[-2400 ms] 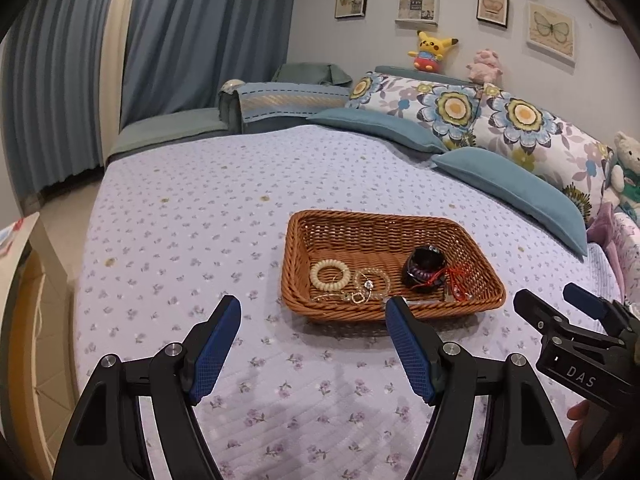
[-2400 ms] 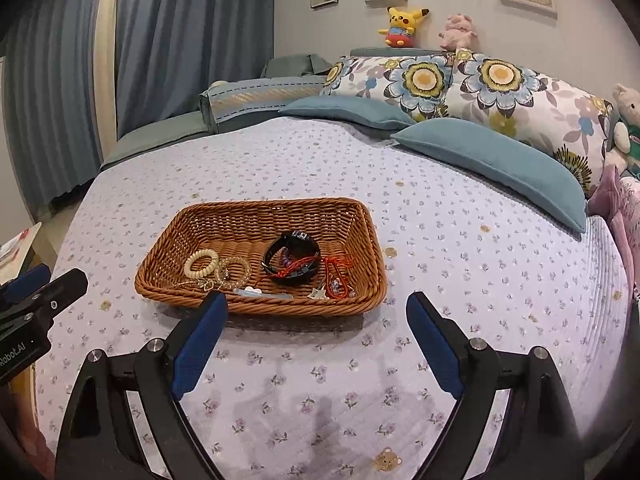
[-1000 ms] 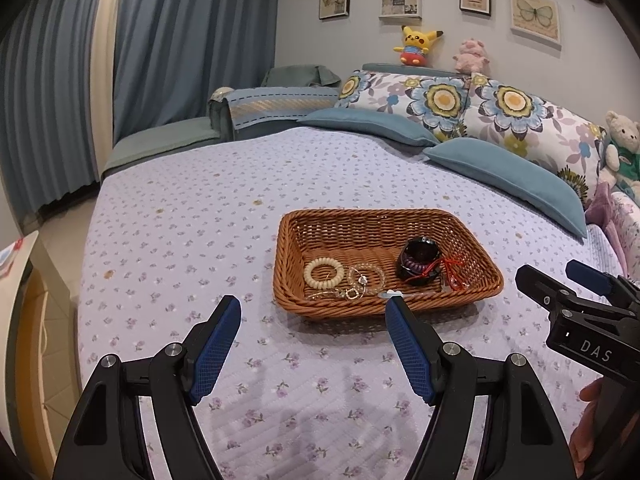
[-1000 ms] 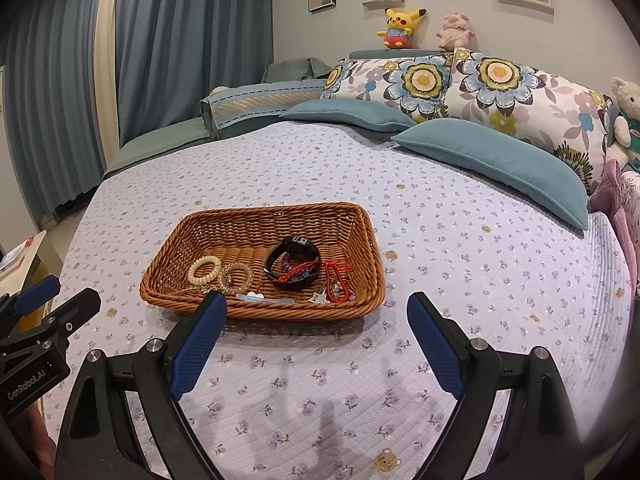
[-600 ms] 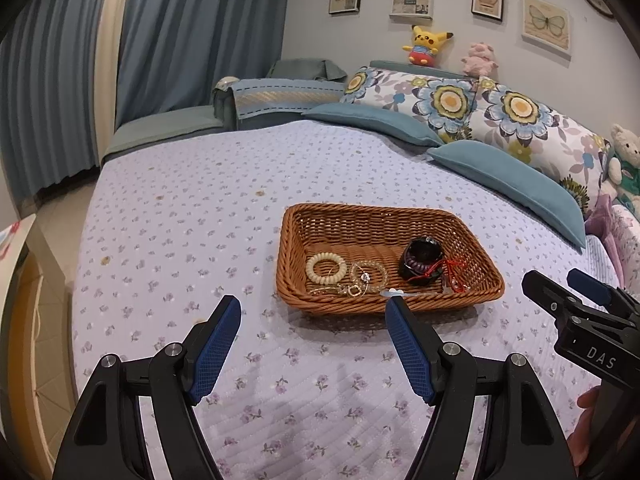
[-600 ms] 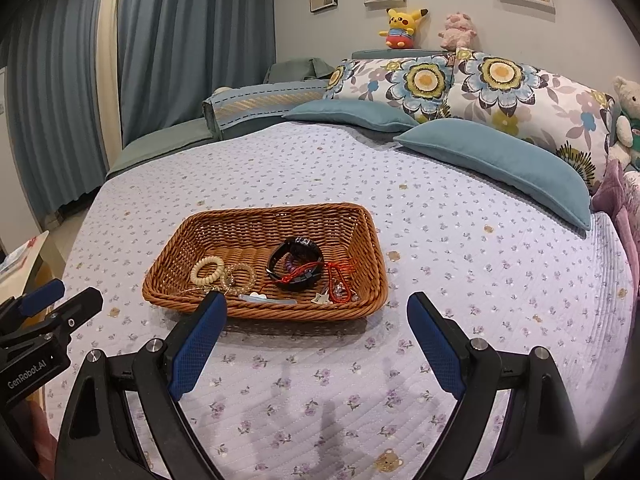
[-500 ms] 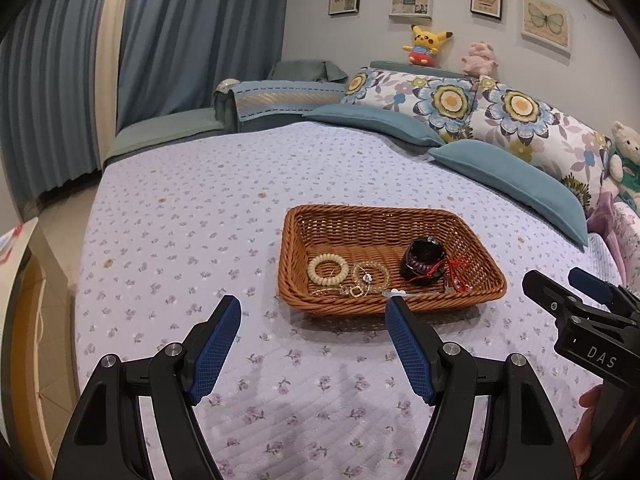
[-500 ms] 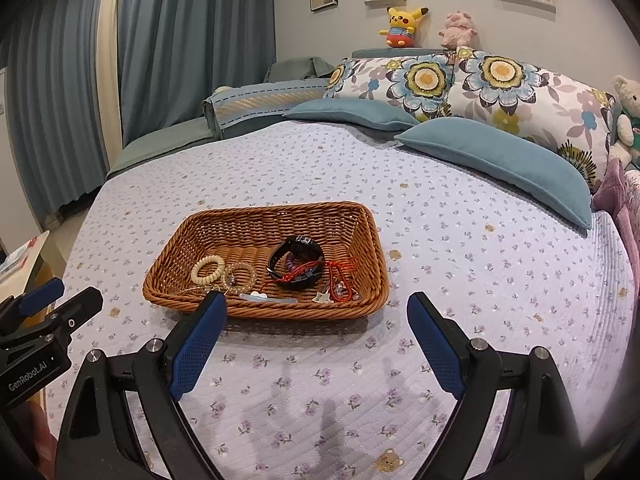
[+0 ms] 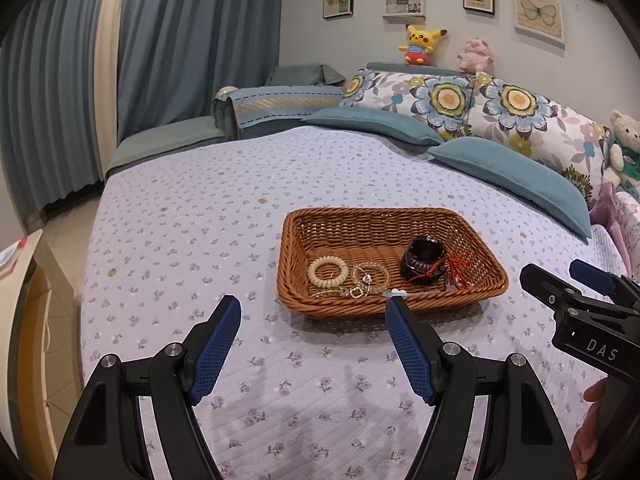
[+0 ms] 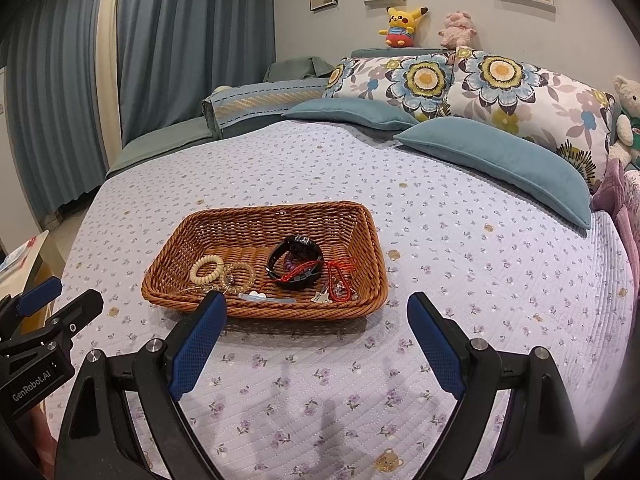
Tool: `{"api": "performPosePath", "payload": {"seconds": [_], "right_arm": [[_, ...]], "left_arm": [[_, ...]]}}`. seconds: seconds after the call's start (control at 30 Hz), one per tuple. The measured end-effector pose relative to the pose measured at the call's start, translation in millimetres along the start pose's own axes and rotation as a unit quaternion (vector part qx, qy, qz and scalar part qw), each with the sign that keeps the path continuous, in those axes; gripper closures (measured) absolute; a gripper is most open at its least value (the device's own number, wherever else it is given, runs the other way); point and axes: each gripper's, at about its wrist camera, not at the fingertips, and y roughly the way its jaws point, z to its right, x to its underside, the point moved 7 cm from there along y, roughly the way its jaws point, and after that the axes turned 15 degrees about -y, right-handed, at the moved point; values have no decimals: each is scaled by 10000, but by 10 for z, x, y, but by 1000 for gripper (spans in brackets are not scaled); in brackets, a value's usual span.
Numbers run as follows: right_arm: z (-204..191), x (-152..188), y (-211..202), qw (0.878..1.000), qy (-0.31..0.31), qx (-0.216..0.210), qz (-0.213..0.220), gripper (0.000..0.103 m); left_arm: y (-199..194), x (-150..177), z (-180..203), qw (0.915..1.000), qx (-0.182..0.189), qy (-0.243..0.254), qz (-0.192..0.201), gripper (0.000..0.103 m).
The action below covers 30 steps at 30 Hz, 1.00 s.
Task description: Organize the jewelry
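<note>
While both tools hover above the quilted bed (image 9: 200, 216), the left hand-held gripper (image 9: 313, 308) and right hand-held gripper (image 10: 316, 304) are seen released, jaws spread wide, nothing grasped. Wicker basket (image 10: 362, 236): set on the bed, at 12 o'clock of each gripper. Contents: cream bead bracelet (image 10: 207, 269) at 9 o'clock; clear bead bracelet (image 10: 240, 273) touching it; black watch (image 10: 295, 263) near centre; red cord (image 10: 340, 276) at 3 o'clock. Blue pillows (image 10: 496, 164) lie well beyond.
</note>
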Motion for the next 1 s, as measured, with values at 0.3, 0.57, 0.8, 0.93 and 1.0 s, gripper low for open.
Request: {"api": "performPosePath", "payload": {"seconds": [0.3,0.57,0.8,0.93,1.0], "right_arm": [[4,22,7,10000,1,-26,-26,11],[6,27,9,10000,1,-31,-32,11],[5,26,9,10000,2,-28,-31,11],[4,27,9,10000,3,-30,-33,11],[4,26,9,10000,1,-30,-33,11]], "left_arm": [[1,1,-5,10000,-13,13,9,27],[9,-11,-40,10000,-48,23,26,27],[3,-20,-40,9999,-58,71,57,27],[-49,-54,-54,9996,-77,71,253,27],[-73,-65,-38,9995,-53,114,299,27]]}}
